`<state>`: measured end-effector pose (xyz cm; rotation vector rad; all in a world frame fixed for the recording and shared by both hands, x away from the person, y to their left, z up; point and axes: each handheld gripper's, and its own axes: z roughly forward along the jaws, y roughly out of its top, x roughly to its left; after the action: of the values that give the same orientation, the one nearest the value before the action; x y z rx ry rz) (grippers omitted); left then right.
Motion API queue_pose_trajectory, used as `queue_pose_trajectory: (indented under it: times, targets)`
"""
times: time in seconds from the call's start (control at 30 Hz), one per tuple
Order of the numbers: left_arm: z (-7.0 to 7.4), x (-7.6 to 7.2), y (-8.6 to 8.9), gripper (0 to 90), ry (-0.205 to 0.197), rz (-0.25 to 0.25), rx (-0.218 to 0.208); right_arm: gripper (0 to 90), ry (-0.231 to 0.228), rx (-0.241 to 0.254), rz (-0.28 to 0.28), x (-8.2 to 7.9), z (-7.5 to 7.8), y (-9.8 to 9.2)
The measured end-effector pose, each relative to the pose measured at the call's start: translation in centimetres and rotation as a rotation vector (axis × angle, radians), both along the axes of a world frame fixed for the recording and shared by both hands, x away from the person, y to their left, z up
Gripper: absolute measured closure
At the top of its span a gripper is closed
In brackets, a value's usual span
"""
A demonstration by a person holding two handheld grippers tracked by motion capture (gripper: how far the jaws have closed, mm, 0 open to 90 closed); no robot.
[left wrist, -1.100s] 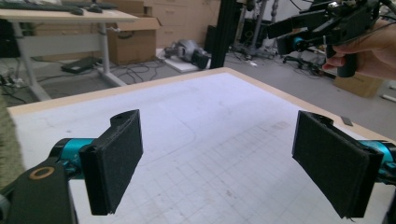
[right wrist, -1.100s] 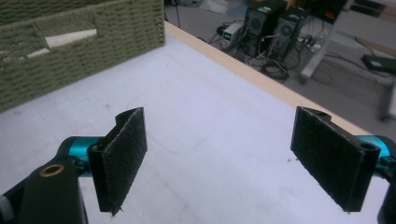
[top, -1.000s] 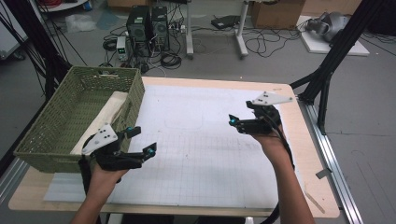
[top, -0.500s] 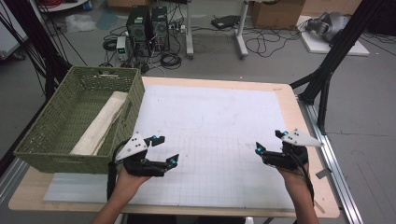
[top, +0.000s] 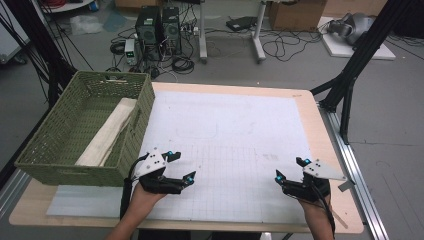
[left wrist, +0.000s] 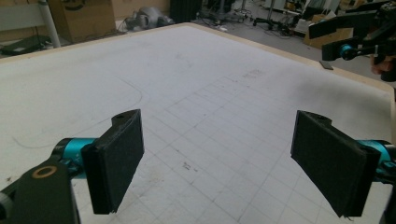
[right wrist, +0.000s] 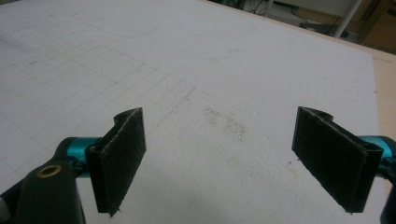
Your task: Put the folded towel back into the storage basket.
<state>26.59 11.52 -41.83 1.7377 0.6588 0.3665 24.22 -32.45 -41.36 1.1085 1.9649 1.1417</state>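
Left gripper point(top: 179, 167): jaws wide apart, empty | right gripper point(top: 289, 169): likewise, over bare counter point(top: 240, 125) near edge, apparently parked | folded cloth point(top: 107, 132) lies inside wicker basket point(top: 145, 100), counter's left.

Woven wicker basket point(top: 60, 130); matt white mat point(top: 240, 125)

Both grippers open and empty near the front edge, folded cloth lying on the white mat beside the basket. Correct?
One error: the folded cloth lies inside the green basket, not on the white mat; the high view shows it. The rest holds: left gripper and right gripper are open and empty near the front edge.
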Motion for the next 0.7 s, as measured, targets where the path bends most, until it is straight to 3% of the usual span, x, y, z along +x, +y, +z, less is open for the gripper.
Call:
queue_pose_trajectory:
  times: [0.7]
  targets:
    - [-0.49, -0.29, 0.93, 17.7, 0.011, 0.039, 0.013, 16.2, -0.009, -0.019, 0.005, 0.14, 0.09, 0.67]
